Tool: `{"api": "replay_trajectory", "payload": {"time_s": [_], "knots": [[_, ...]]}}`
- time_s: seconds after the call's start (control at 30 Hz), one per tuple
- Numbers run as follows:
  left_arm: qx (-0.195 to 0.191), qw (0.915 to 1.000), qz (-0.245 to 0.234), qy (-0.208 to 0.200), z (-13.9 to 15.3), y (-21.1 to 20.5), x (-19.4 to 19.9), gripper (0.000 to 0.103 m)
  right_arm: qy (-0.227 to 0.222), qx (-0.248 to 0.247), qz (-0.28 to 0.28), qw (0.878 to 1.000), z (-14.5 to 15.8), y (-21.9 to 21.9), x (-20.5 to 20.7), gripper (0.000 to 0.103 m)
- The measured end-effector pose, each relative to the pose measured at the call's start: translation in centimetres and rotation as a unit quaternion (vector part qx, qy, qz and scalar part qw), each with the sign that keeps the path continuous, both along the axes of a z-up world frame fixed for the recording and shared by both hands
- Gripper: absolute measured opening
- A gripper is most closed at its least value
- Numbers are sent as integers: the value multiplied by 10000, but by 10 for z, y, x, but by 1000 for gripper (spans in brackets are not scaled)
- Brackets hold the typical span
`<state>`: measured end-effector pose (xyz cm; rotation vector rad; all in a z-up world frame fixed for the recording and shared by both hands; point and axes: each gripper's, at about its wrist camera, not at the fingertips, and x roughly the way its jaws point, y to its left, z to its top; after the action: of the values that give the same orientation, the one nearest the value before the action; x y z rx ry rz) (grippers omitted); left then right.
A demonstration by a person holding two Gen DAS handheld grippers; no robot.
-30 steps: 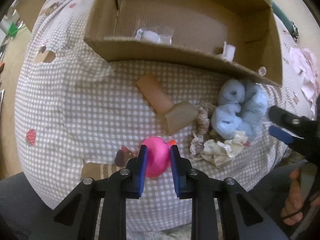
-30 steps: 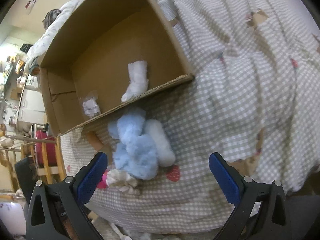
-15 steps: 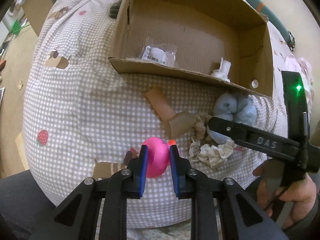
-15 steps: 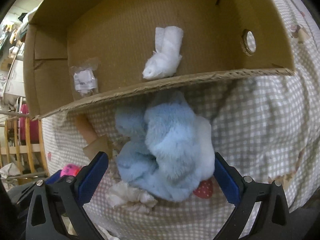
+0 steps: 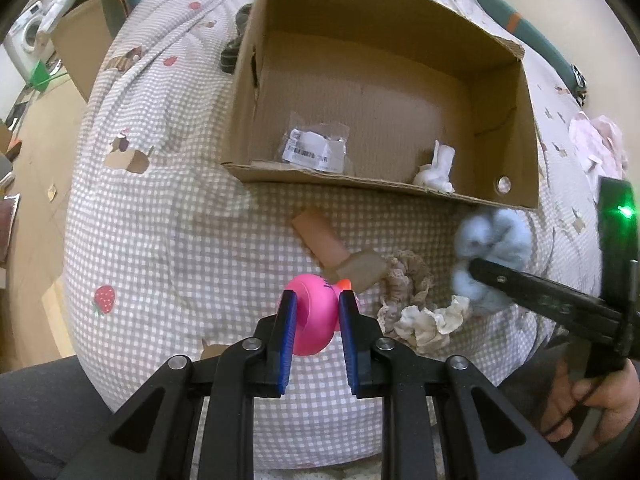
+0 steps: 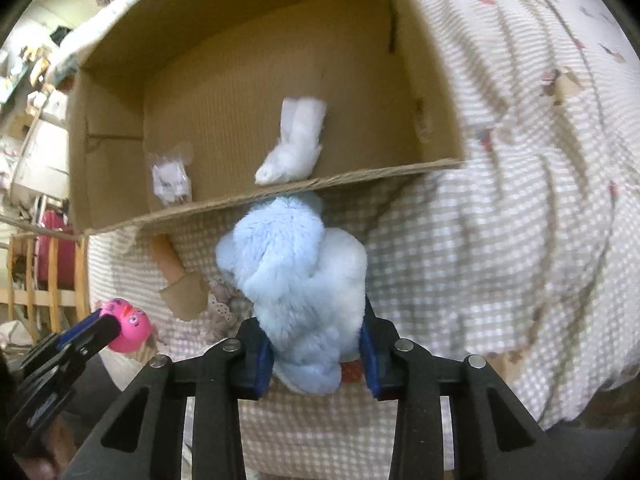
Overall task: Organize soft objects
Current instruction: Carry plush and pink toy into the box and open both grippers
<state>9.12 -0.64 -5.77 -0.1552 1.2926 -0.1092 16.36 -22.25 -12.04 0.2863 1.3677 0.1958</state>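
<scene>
My left gripper (image 5: 316, 312) is shut on a pink round toy (image 5: 314, 320), held above the checked bedspread; the toy also shows in the right wrist view (image 6: 130, 326). My right gripper (image 6: 316, 350) is shut on a fluffy light-blue plush (image 6: 300, 276), which lies just below the box's near wall; the plush also shows in the left wrist view (image 5: 490, 248). An open cardboard box (image 5: 528, 128) lies beyond, holding a small white plush (image 5: 436, 168) and a clear plastic packet (image 5: 316, 148).
A cream crumpled cloth (image 5: 428, 322) and a beige lace scrunchie (image 5: 404, 284) lie between the two grippers. Two cardboard scraps (image 5: 320, 236) lie in front of the box. The bedspread (image 5: 160, 220) drops off at its near edge. Pink cloth (image 5: 600, 144) lies at far right.
My right gripper moved in over the blue plush and closed on it. My left gripper stayed shut on the pink toy and rose, so the box interior shows more.
</scene>
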Motion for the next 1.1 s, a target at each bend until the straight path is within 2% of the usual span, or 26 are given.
{"api": "replay_trajectory", "payload": {"time_s": [0.27,0.33,0.43,0.57,0.7,0.9,1.03,1.1], "knots": [[48,9998,166,-104,1,5,1,19,-189,189,30,9996,20,-17,-25,37],[-13,9993,255,-288,10,9,3,19,-297,325,28,9990,32,-32,-31,37],[71,9969,303,-727,39,17,4,19,-472,592,84,9971,51,-34,-39,37],[210,9931,212,-1132,72,19,9,19,-770,680,266,9944,85,-42,-44,37],[217,9900,84,-1388,102,18,26,19,-1145,620,512,9902,121,-37,-34,37],[137,9851,17,-1712,133,13,52,19,-1684,727,538,9816,164,-43,-13,37],[50,9835,10,-1807,135,9,69,19,-2048,611,350,9763,170,-38,5,37],[-198,9809,-4,-1934,134,8,76,19,-2066,674,277,9757,166,-39,16,37]]}}
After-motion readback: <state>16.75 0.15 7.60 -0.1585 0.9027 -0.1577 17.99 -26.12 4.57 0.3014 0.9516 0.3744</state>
